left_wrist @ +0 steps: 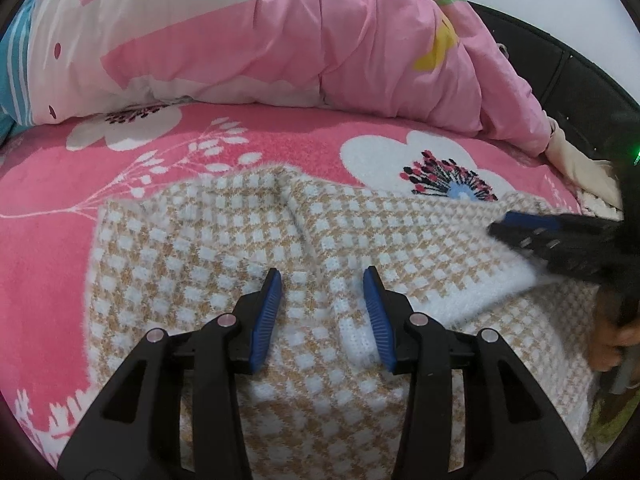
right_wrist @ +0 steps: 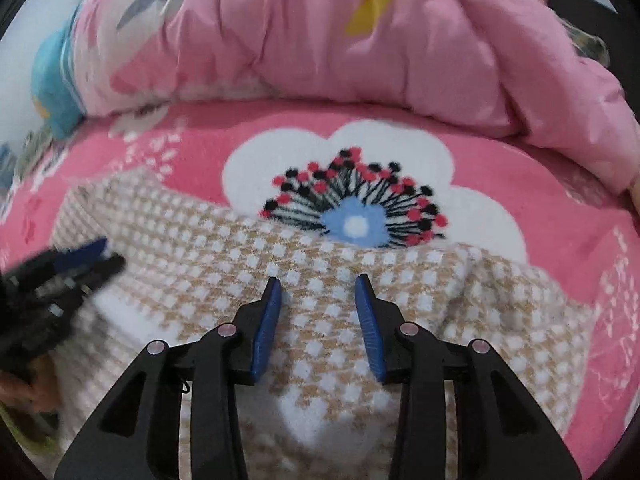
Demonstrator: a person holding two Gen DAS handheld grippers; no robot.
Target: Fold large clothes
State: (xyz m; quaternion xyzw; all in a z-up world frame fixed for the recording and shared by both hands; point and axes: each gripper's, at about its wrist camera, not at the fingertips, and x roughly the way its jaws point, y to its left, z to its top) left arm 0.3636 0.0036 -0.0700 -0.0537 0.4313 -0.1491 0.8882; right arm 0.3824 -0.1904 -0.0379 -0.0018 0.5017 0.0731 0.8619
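A tan and white checked knitted garment (left_wrist: 224,248) lies spread on the pink flowered blanket (left_wrist: 48,240). A white ribbed hem band (left_wrist: 472,300) is folded over its right part. My left gripper (left_wrist: 322,280) stands open just above the cloth, with nothing pinched between its blue pads. The right gripper (left_wrist: 500,224) comes in from the right over the hem, blurred. In the right wrist view the right gripper (right_wrist: 318,284) is open above the same garment (right_wrist: 224,264), and the left gripper (right_wrist: 110,254) shows blurred at the left edge.
A bulky pink quilt (left_wrist: 320,40) is heaped along the back of the bed. A dark padded bed frame (left_wrist: 580,80) and a cream cloth (left_wrist: 580,168) are at the far right. A person's hand (left_wrist: 612,344) holds the right gripper.
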